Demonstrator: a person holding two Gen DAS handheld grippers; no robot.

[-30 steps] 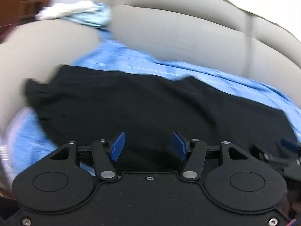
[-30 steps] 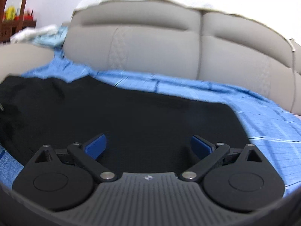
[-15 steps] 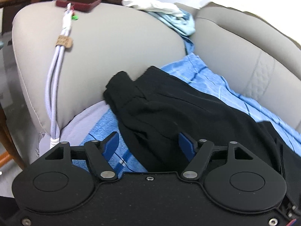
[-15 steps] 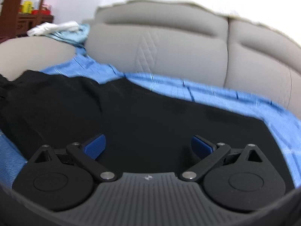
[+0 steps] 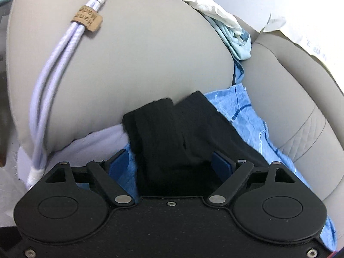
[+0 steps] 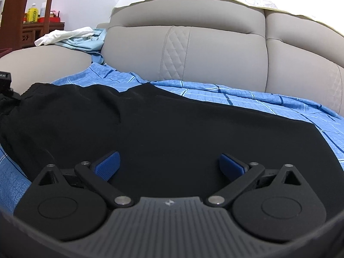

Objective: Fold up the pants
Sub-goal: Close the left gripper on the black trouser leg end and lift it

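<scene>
Black pants (image 6: 172, 129) lie spread across a blue checked sheet (image 6: 247, 99) on a grey sofa. In the left wrist view their bunched end (image 5: 167, 133) rests against the sofa armrest (image 5: 139, 60). My left gripper (image 5: 169, 163) is open, its blue pads either side of that bunched end, with cloth between the jaws. My right gripper (image 6: 169, 165) is open and low over the flat middle of the pants. A bit of the left gripper (image 6: 4, 81) shows at the left edge of the right wrist view.
A lilac cable bundle (image 5: 56, 68) with a cardboard tag hangs over the armrest. White and pale blue clothes (image 5: 223, 23) lie on the armrest top, also in the right wrist view (image 6: 71, 36). The sofa backrest (image 6: 215, 49) rises behind. A wooden shelf with bottles (image 6: 34, 15) stands far left.
My left gripper has swung left and closed in on the bunched end of the pants by the armrest. My right gripper has drifted slightly left over the pants. Both have stayed open.
</scene>
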